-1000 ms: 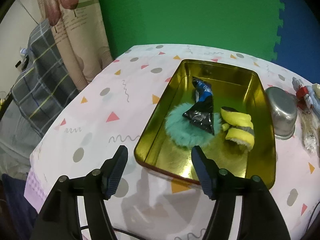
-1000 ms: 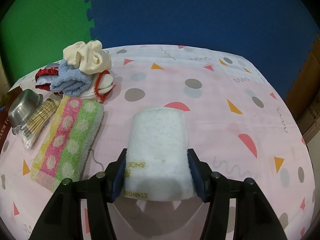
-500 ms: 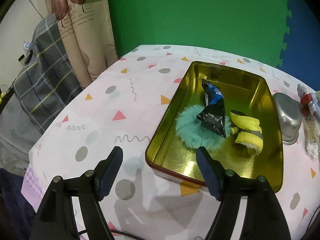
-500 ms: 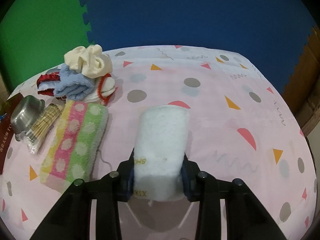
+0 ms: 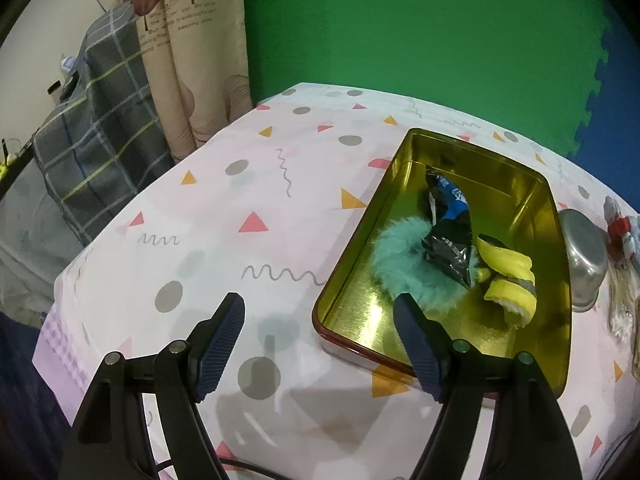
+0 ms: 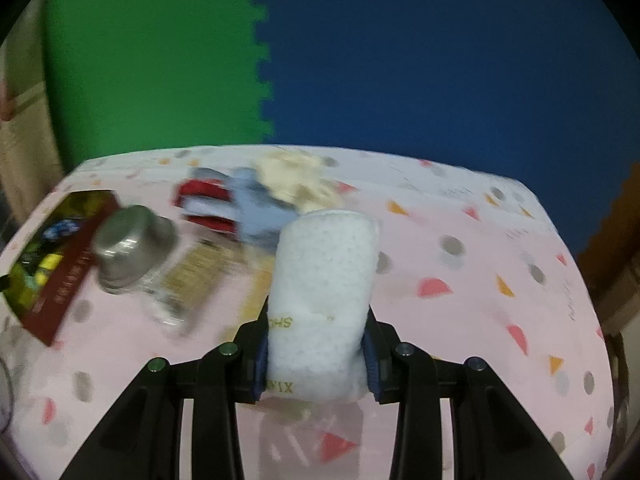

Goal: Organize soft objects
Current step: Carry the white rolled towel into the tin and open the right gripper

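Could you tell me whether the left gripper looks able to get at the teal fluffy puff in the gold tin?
Probably yes: the left gripper is open and empty, and the teal puff lies just ahead, partly under a dark wrapper.

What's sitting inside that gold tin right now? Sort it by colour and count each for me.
Gold tin contents:
Teal fluffy puff: 1
Black and blue packet: 1
Yellow rolled cloth: 1
Total: 3

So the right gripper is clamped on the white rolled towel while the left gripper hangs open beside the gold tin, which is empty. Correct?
Not quite: the gold tin is not empty. The left wrist view shows a teal fluffy puff, a dark snack packet and a yellow rolled cloth inside it. The rest stands: right gripper clamped on the white rolled towel, left gripper open beside the tin.
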A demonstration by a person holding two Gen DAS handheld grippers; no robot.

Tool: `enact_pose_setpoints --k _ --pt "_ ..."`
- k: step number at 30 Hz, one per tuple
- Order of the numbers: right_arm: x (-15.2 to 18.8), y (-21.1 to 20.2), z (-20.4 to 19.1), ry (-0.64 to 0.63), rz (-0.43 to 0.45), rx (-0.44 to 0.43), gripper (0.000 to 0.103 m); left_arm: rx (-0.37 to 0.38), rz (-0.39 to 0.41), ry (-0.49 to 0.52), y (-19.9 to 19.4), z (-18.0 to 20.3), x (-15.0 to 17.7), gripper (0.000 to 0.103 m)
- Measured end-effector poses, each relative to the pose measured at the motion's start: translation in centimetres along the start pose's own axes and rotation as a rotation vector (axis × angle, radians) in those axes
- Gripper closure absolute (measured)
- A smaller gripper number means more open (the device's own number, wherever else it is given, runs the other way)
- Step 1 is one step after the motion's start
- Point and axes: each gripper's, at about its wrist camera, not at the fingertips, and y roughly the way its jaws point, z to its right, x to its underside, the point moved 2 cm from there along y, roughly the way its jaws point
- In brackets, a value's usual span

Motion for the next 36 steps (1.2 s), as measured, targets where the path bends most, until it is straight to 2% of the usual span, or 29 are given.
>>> enact_pose_setpoints --k 9,17,20,23,29,36 --pt "-1.9 -0.7 -10.6 -0.132 -0.008 -0.223 0.066 -0.007 0.016 -0.010 -0.3 -0.5 -0.1 0.023" --pt "-2.0 -0.9 -19.7 -0.237 -0.034 -0.379 0.066 -0.008 0.017 -0.062 -0.1 -1.6 -0.4 0.021" --pt "-2.0 -0.7 -22.8 -0.276 -0.046 -0.428 0.066 -0.030 0.023 -0.077 -0.2 -1.9 -0.4 0.021" --pt "-1.8 -0.5 -25.6 -0.319 -0.057 -0.460 0.066 -0.032 0.025 -0.077 -0.1 -2.0 -0.5 0.017" --pt "-1.7 0.6 -30.0 -0.382 -0.080 -0.502 0.066 -0.024 0.019 -0.093 0.0 -2.3 -0.5 0.017" --pt "-1.9 2.3 -32.4 -0.409 -0.098 -0.500 0.063 -0.010 0.003 -0.125 0.4 -2.8 -0.5 0.017"
